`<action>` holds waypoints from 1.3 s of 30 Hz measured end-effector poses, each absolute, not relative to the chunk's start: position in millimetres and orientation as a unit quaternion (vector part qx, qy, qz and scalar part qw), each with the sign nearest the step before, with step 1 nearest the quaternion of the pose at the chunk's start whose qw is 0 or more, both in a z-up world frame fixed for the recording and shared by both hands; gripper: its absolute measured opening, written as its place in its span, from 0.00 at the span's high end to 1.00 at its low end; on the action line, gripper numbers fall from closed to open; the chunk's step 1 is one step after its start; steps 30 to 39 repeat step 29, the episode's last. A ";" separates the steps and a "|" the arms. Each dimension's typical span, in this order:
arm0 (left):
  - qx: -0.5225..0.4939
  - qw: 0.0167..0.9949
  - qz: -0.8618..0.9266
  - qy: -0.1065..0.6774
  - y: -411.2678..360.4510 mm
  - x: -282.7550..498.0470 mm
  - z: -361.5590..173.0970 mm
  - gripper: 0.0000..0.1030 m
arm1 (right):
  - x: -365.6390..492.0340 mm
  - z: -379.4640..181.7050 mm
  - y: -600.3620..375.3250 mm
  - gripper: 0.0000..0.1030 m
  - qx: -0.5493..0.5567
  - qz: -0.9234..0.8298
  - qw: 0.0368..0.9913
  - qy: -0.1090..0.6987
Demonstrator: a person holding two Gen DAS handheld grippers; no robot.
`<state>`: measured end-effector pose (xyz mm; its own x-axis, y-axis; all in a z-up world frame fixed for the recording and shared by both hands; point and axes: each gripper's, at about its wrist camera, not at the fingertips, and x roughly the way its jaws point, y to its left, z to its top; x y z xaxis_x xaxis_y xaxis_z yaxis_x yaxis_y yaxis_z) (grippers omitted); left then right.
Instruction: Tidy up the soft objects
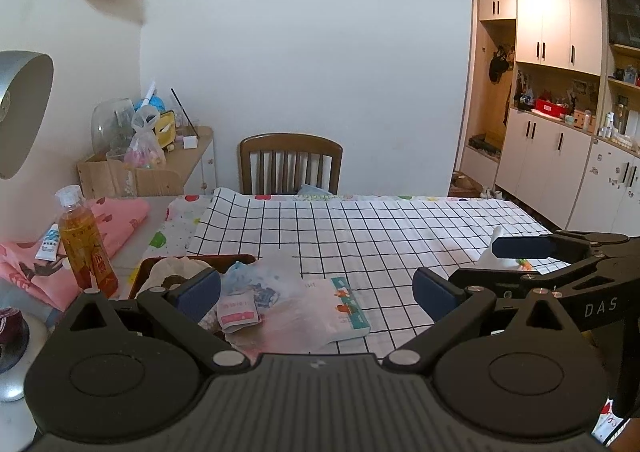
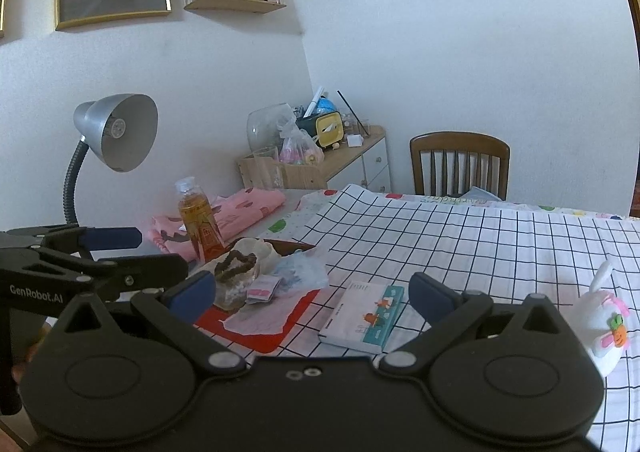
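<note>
Left claw [image 1: 316, 292] agape (book [image 1: 350, 308] beneath)

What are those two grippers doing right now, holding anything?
Left gripper: open, holding nothing, above the clutter by the tissue pack.
Right gripper: open, holding nothing, the plush bunny off to its right.

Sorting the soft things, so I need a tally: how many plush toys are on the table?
1. A white bunny plush with a carrot patch stands on the checkered cloth, right of the book. Others could be hidden in the cluttered tray.
</note>
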<state>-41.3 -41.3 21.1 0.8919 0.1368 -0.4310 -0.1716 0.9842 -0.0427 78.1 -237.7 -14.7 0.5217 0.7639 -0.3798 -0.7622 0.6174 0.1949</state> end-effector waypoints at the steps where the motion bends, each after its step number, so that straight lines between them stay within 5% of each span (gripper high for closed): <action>1: -0.039 0.972 0.079 0.217 -41.5 -41.4 21.5 0.00 | 77.8 -14.5 -238.3 0.00 0.003 0.438 0.872 0.219; 39: -0.025 0.973 0.059 0.222 -51.3 -33.8 16.2 0.00 | 84.9 -18.6 -247.1 0.00 0.010 0.424 0.877 0.226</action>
